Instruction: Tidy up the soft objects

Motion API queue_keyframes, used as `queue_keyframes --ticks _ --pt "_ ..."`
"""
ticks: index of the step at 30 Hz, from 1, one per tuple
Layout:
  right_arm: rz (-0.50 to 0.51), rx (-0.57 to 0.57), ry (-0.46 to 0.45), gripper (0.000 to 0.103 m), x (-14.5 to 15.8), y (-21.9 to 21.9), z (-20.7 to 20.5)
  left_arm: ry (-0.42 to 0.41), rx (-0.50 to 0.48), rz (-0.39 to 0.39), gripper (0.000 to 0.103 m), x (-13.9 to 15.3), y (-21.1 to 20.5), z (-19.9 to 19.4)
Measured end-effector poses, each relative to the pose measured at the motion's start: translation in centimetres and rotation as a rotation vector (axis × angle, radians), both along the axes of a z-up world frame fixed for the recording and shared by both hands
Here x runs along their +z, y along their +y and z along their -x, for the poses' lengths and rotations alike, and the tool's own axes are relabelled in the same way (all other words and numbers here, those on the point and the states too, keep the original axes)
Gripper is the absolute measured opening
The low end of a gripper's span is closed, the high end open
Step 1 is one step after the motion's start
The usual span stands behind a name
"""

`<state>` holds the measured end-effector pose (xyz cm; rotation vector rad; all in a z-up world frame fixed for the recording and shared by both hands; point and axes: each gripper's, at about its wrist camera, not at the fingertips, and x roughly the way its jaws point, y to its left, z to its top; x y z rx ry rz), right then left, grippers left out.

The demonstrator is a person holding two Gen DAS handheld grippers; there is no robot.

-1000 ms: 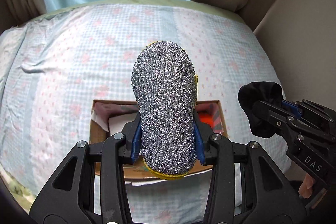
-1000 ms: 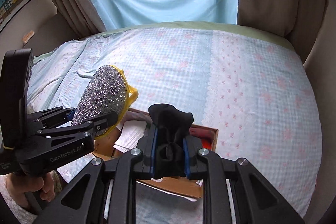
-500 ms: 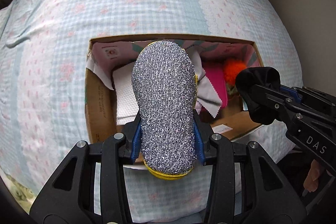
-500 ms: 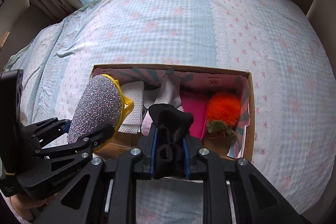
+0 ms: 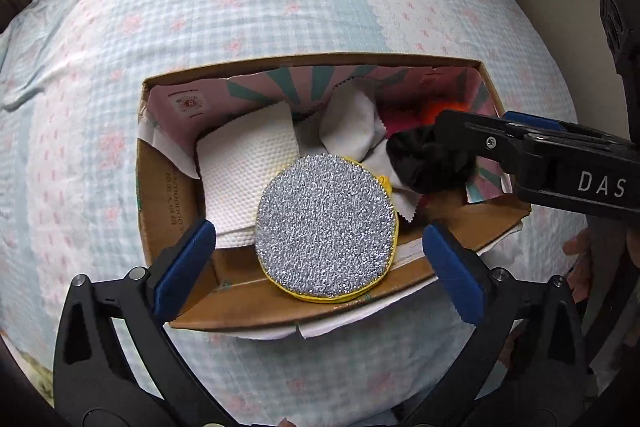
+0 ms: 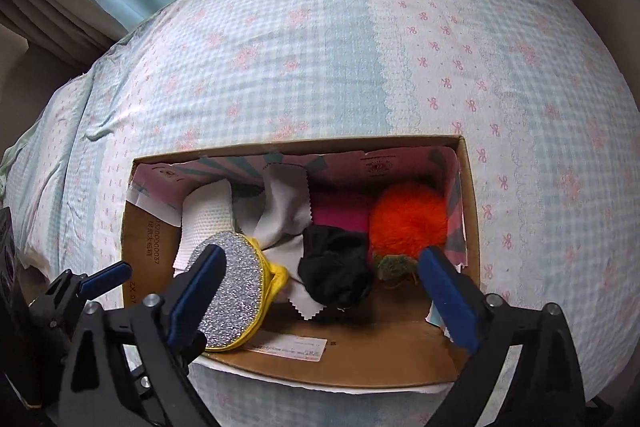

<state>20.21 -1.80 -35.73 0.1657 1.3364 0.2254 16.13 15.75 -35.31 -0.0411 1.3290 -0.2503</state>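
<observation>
A cardboard box (image 5: 168, 195) is set on a checked bedspread (image 5: 248, 7), and both grippers are held over it, pointing steeply down. The left gripper (image 5: 320, 247) has just been opened; its blue pads (image 5: 186, 259) are spread wide, clear of the silver scouring pad (image 5: 326, 229), which is seen between them, leaning on the box's near wall beside a white paper towel (image 5: 244, 163). The right gripper (image 6: 320, 279) has likewise just been opened wide, and nothing is pressed by its pads (image 6: 448, 299). The black cloth bundle (image 6: 334, 269) is seen between them inside the box, on a white cloth (image 6: 284, 215), next to an orange pompom (image 6: 408, 219) and a pink fabric (image 6: 340, 213).
</observation>
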Motion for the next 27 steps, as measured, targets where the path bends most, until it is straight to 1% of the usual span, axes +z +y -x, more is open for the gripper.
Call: queue_keyframes --ticks 2,7,13,16,20,24,27 --pt "0.011 -0.011 -0.004 0.101 0.0 -0.4 0.1 0.005 -0.005 -0.018 0.103 -0.3 -0.1 0.2" --pt "0.006 0.02 0.002 0.101 0.0 -0.9 0.5 0.013 0.018 -0.034 0.103 -0.5 -0.2 1.1" --pt "-0.008 0.03 -0.011 0.101 1.1 -1.7 0.5 0.006 0.061 -0.044 0.103 0.5 -0.5 1.5" --pt "-0.01 0.05 -0.023 0.101 2.1 -2.0 0.6 -0.008 0.081 -0.054 0.103 1.6 -0.6 1.5" --pt "-0.02 0.073 -0.04 0.101 4.9 -2.7 0.9 -0.046 0.101 -0.083 0.103 4.2 -1.0 1.7" --pt "-0.014 0.097 -0.097 0.101 9.1 -3.8 2.0 -0.114 0.123 -0.1 0.103 8.6 -1.6 2.1" --pt "0.005 0.109 -0.158 0.101 13.1 -5.1 2.9 -0.176 0.135 -0.119 0.103 12.3 -2.2 2.5"
